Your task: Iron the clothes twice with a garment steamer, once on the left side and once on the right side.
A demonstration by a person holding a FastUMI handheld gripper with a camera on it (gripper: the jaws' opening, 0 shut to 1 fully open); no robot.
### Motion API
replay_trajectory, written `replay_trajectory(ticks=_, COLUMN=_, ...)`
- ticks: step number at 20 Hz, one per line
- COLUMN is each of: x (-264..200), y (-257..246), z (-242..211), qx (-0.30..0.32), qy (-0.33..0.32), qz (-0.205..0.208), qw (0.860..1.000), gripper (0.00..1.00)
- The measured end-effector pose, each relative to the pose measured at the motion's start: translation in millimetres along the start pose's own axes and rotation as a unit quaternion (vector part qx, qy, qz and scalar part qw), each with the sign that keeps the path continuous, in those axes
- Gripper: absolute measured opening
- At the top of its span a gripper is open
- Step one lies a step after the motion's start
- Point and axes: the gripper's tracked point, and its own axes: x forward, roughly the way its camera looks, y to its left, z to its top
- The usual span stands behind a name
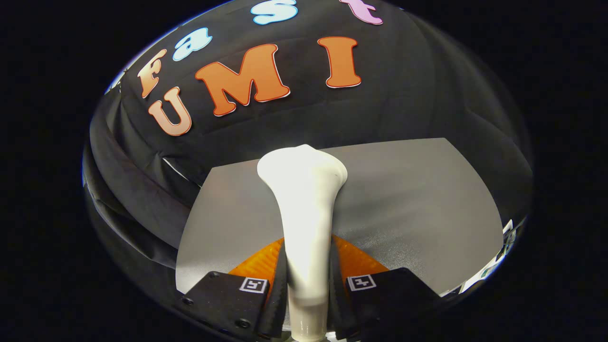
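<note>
- Gripper (pixel 308 289) was clamped on the white garment steamer (pixel 304 213), both fingers pressing its handle.
- Steamer's long axis ran straight ahead along the fingers, flared head beyond them, above the grey table (pixel 418 204).
- No clothes visible; heading unclear.

Your gripper (pixel 308 285) has both fingers pressed against the handle of the white garment steamer (pixel 304 209), and where the fingertips (pixel 278 285) meet the handle they cover its sides. The handle's lower end runs out of the view between the fingers, so you cannot see how it finishes. The steamer's flared head points away from you; its front face is hidden. The steamer and fingers cover the middle of the grey table (pixel 418 199). Small white shapes (pixel 503 237) past the table's right end are too distorted to identify.
</note>
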Motion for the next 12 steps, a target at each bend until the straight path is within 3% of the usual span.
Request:
replay_trajectory(ticks=4, x=1, y=2, z=3, qx=-0.001, qy=-0.008, qz=-0.001, qw=1.000, gripper=0.41)
replay_trajectory(ticks=12, x=-21, y=-5, z=13, qx=0.018, qy=-0.052, qz=-0.028, qw=0.998, gripper=0.41)
